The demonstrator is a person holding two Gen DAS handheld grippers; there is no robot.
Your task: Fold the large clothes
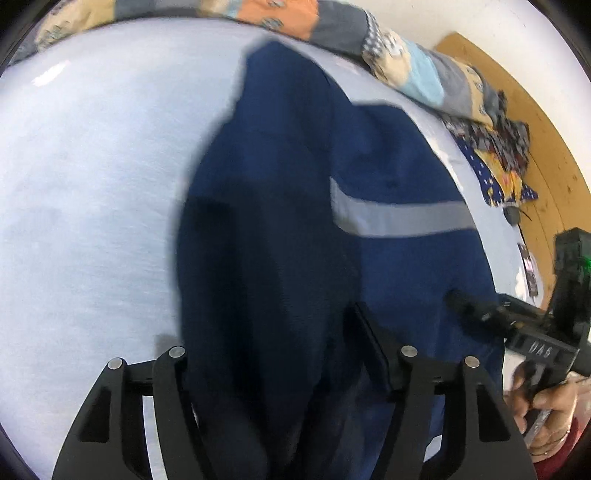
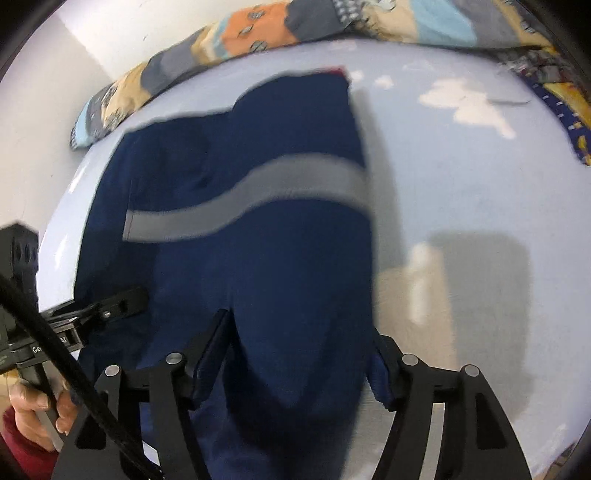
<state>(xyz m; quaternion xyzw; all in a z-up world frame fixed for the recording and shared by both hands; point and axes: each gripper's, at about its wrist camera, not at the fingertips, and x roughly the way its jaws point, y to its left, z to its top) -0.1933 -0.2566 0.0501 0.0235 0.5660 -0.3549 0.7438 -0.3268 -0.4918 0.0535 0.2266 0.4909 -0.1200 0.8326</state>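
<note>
A large navy garment [image 1: 295, 155] with a grey reflective band [image 1: 399, 216] lies on a pale blue bed sheet [image 1: 92, 184]. My left gripper [image 1: 273, 332] has a thick fold of the navy cloth between its fingers and lifts it. My right gripper [image 2: 295, 332] likewise holds a bunch of the same garment [image 2: 258, 258], whose grey band [image 2: 240, 199] curves across it. Each gripper shows at the other view's edge: the right one in the left wrist view [image 1: 480, 314], the left one in the right wrist view [image 2: 122, 302].
A patchwork quilt [image 1: 406, 59] lies along the far edge of the bed, also in the right wrist view [image 2: 258, 33]. A pile of patterned clothes [image 1: 498, 155] sits at the right. A wooden floor [image 1: 535, 110] lies beyond. White wall [image 2: 55, 74] at left.
</note>
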